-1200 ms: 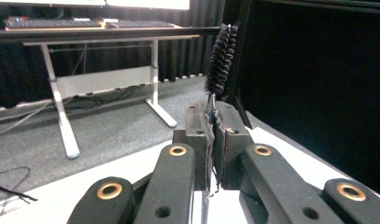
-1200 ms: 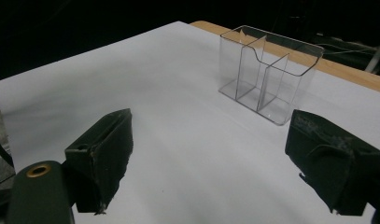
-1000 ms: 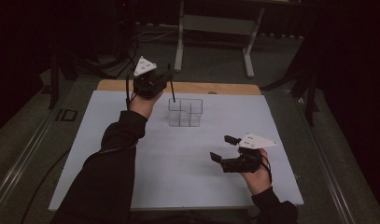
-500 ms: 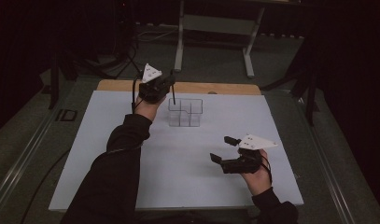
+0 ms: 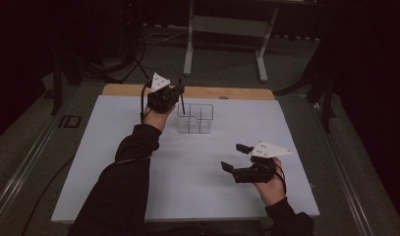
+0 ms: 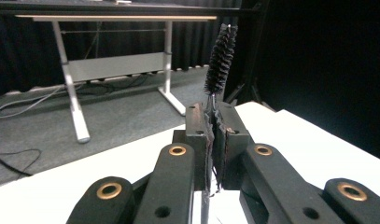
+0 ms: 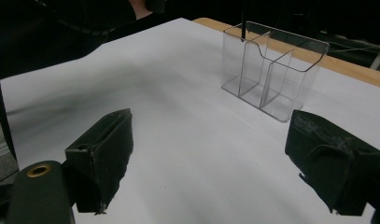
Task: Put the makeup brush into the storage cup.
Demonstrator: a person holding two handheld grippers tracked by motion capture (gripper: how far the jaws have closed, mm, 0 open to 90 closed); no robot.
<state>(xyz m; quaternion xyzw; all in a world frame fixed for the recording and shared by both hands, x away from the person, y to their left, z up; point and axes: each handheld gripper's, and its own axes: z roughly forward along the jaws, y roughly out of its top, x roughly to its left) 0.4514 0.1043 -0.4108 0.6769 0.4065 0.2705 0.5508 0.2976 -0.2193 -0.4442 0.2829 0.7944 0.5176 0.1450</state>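
Above the clear organizer (image 5: pixel 195 118), the left gripper (image 5: pixel 175 98) clamps a thin brush (image 6: pixel 220 51) for lowering into 1 compartment; right gripper (image 5: pixel 234 162) fingers gape, idle.

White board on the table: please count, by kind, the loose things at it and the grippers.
Clear plastic organizer: 1
Black bristle brush, clamped in the left gripper: 1
Grippers, counting the open right gripper: 2
Total: 4

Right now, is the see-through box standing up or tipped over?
Standing up. The clear box sits flat on the white table, its open top facing up and its dividers upright.
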